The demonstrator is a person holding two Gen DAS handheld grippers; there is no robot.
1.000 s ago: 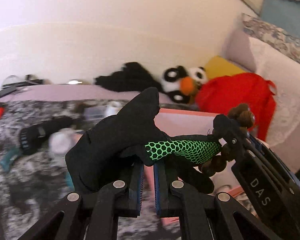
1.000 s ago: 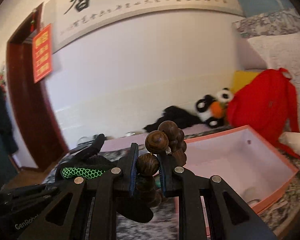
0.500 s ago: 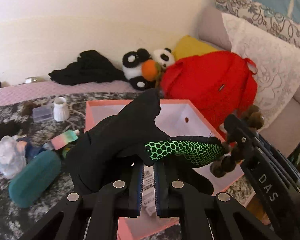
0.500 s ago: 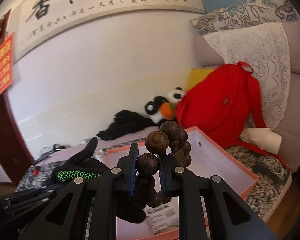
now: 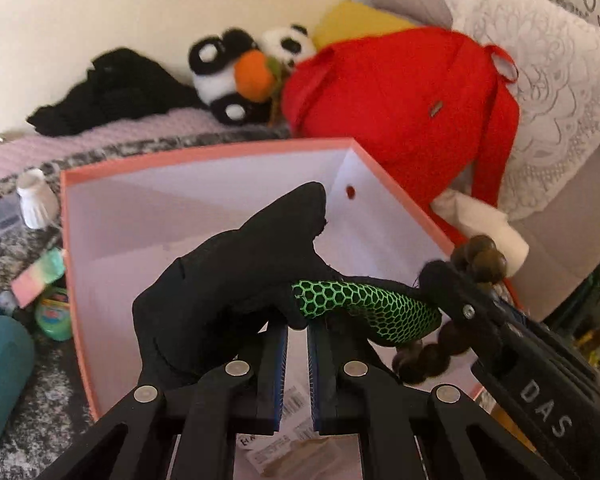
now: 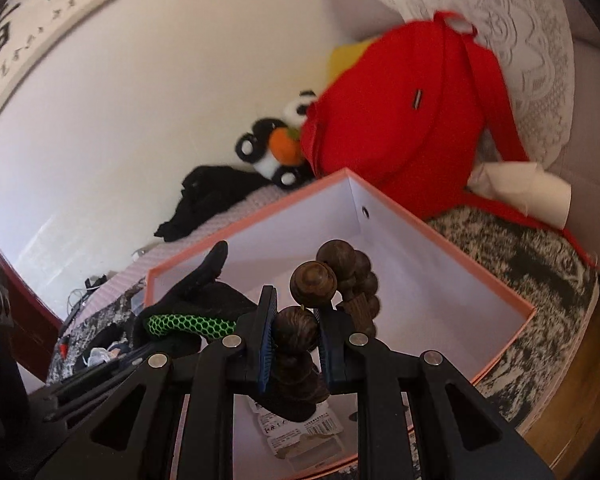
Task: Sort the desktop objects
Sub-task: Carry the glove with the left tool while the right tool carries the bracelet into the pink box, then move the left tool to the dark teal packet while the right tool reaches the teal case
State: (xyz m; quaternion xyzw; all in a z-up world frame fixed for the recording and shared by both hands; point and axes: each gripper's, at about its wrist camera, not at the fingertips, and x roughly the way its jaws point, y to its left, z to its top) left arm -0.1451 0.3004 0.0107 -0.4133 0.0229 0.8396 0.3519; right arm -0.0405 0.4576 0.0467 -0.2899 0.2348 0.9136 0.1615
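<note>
the landmark is a shallow rectangular cardboard box with a salmon-pink rim and white inside [image 5: 204,156], lying open-topped with a few paper labels on its floor. on the left, the left gripper [image 5: 298,360] is clenched on a black fabric glove with a green honeycomb-patterned finger [image 5: 236,288]. the glove hangs above the box's near-left part, its long axis running left to right across the jaws and its green finger pointing toward the right gripper. to the right, the right gripper [image 6: 296,344] is clamped around a string of large dark brown wooden beads [image 6: 314,280], which bunches upright between the jaws above the box's near middle. both grippers tilt down into the box, just beside each other. both loads look ready to drop straight down.
</note>
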